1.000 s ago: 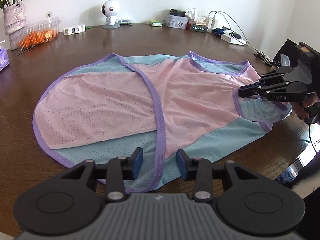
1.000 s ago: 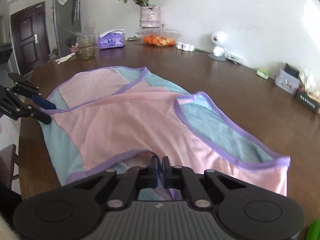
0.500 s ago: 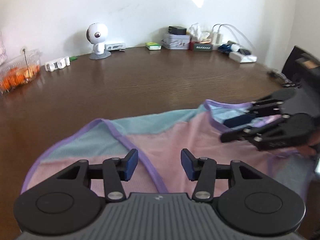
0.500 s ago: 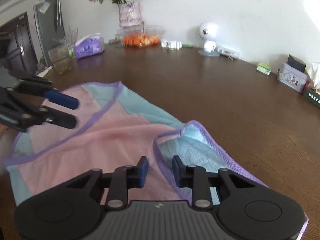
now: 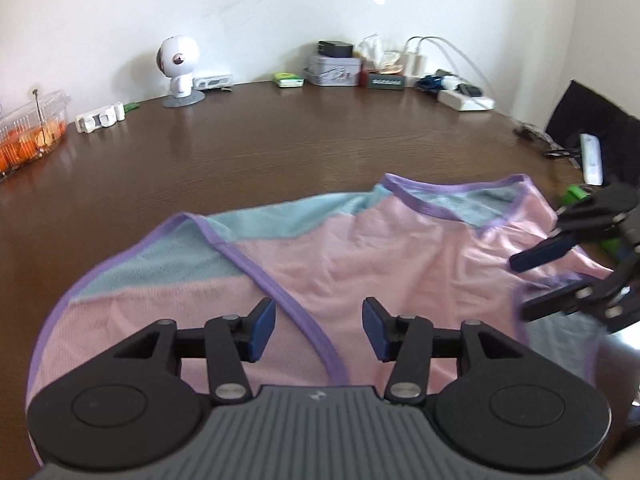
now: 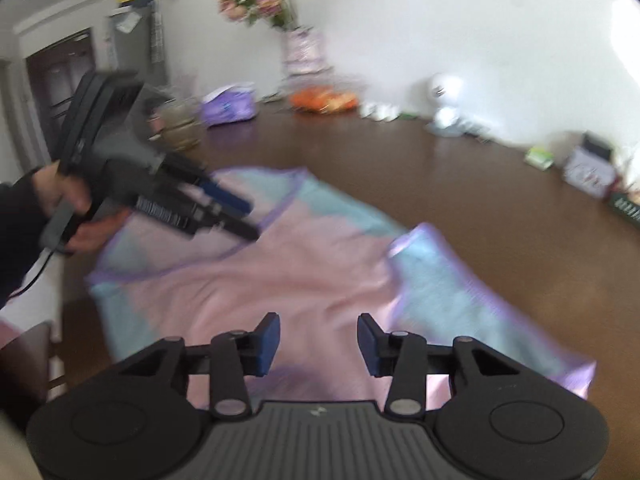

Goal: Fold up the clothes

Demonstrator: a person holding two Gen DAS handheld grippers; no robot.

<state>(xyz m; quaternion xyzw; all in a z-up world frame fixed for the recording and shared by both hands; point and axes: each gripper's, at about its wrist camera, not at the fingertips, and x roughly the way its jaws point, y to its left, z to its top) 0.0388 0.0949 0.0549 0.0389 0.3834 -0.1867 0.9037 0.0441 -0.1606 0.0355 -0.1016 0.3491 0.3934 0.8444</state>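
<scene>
Right hand-held gripper (image 6: 319, 340) jaws just opened, released one garment (image 5: 360, 256), one table (image 5: 280, 148)

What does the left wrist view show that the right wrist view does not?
Only the left wrist view shows the power strip with its cables. Only the right wrist view shows the flower vase, the purple tissue pack and a hand on the left gripper. Both show the pink garment, the table and the white robot figure.
</scene>
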